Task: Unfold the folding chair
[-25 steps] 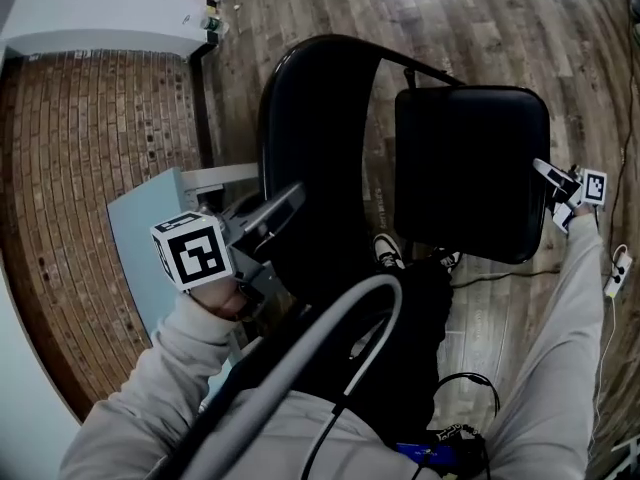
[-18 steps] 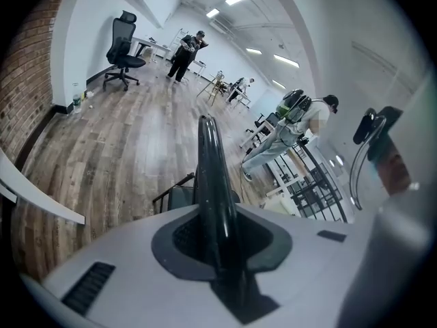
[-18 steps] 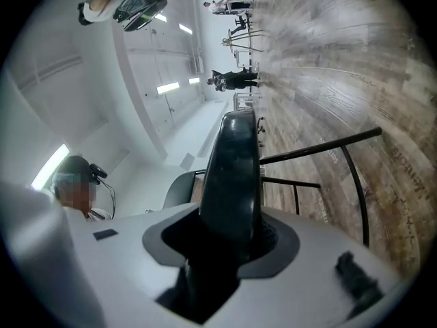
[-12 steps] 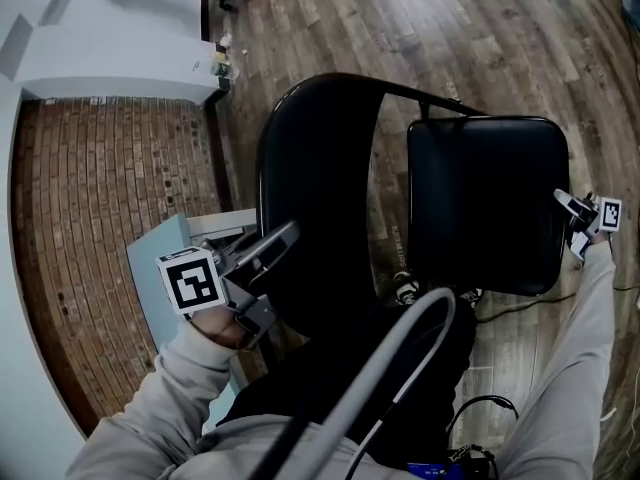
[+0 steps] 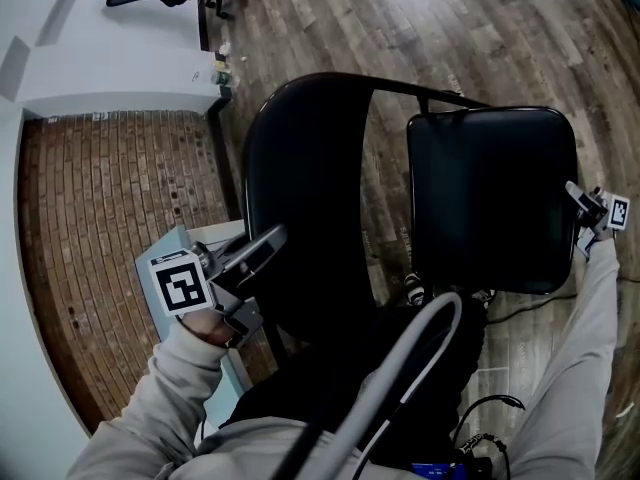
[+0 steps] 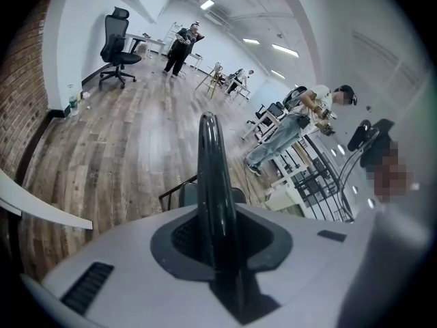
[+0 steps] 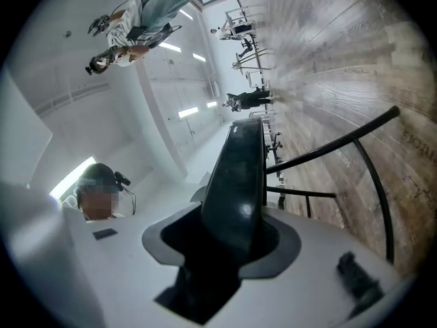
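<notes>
on the wooden floor (image 5: 420, 18) the folding chair (image 5: 330, 148) stands almost open, left fingers (image 5: 256, 251) clamped tight on its backrest (image 5: 300, 188) rim, right fingers (image 5: 578, 195) gripping the seat (image 5: 490, 198) edge; next, seemingly, push the seat fully flat.

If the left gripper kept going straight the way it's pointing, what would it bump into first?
The folding chair's black backrest: the left gripper has its jaws shut on its edge, so it would push straight into it. Past that probably lies the wooden floor.

Overhead, plus two close-ups along chair (image 5: 300, 198)
</notes>
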